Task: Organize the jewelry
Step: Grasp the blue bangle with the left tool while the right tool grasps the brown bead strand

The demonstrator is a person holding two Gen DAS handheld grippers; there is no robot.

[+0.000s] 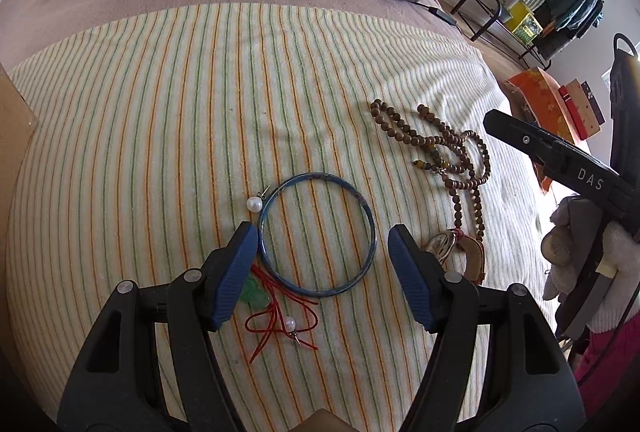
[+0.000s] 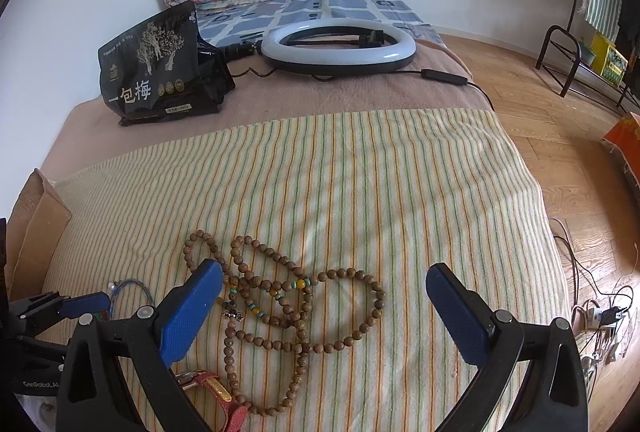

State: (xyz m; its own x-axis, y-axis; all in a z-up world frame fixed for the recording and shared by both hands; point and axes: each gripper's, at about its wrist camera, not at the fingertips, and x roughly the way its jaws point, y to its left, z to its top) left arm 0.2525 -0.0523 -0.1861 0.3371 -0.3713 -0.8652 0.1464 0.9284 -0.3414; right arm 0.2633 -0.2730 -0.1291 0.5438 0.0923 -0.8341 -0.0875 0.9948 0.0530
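While the bangle was approached: left gripper (image 1: 322,244) jaws were spread astride the blue bangle (image 1: 316,236).
Advice: the rim was best pinched clear of the pearl earring (image 1: 253,204) beside the bangle.
Right gripper (image 2: 324,286): jaws were held spread, empty, above the bead necklace (image 2: 304,312).

Watch (image 2: 218,390) half behind claw

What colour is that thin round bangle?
Blue bangle, clearest in the left wrist view.

- A thin blue bangle (image 1: 316,235) lies flat on the striped cloth.
- One pearl earring (image 1: 254,203) touches its rim; another (image 1: 290,324) rests among a tangled red cord (image 1: 280,308).
- A wooden bead necklace (image 2: 304,312) lies looped.
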